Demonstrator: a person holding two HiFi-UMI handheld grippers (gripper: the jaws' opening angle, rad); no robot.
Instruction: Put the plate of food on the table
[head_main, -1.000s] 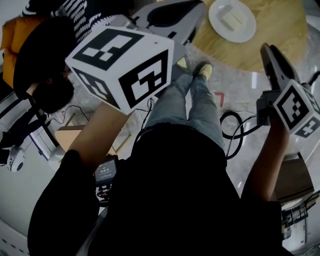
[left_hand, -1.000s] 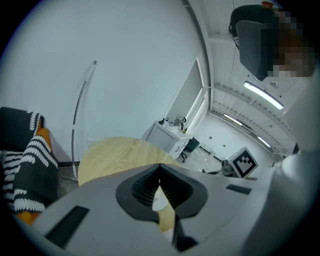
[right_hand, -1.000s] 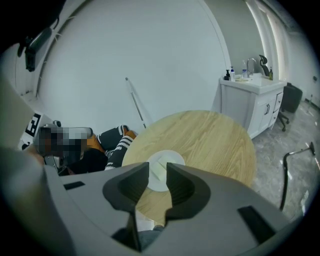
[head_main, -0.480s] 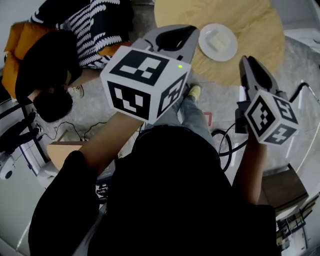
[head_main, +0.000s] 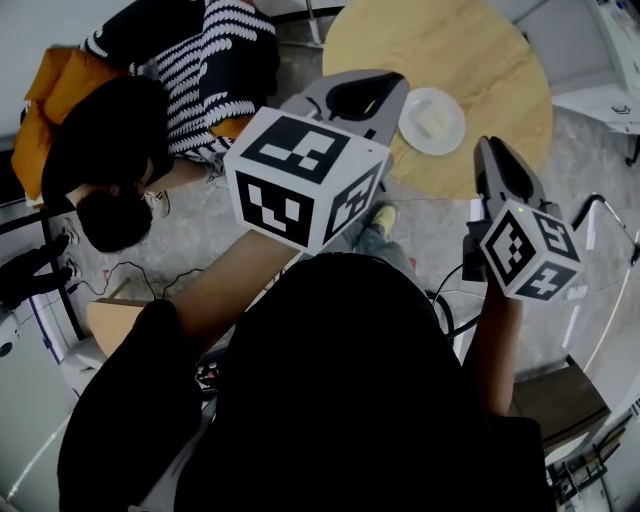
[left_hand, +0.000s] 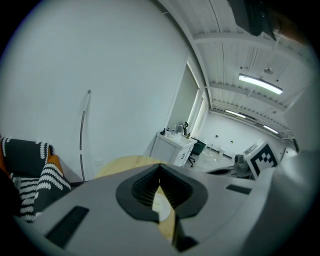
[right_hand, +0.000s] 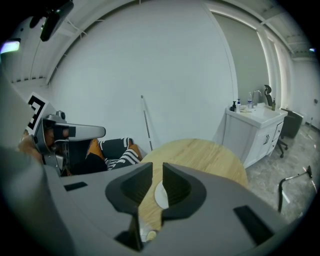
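Round wooden counter sits at the top of the head view, with pale speckled floor all around it. So the plate is already down on that counter, close to the edge nearest the person holding the tools, and it's got a pale bit of food on it. Neither tool touches it; both are up in the air, apart from the plate.

Left hand-held gripper: in its own view the jaw tips meet with nothing pinched. You just get a sliver of plate and counter through the gap behind the tips.

Right hand-held gripper: its jaws have just been closing, but they stand a narrow slot apart with nothing between them. The plate shows far off through that slot.

Each one has its marker cube facing the head camera.

Off to the left there's a seated person in a black-and-white striped top, on an orange seat. The right gripper view also catches a white cabinet against the wall beyond the counter, with a few bottles on top.
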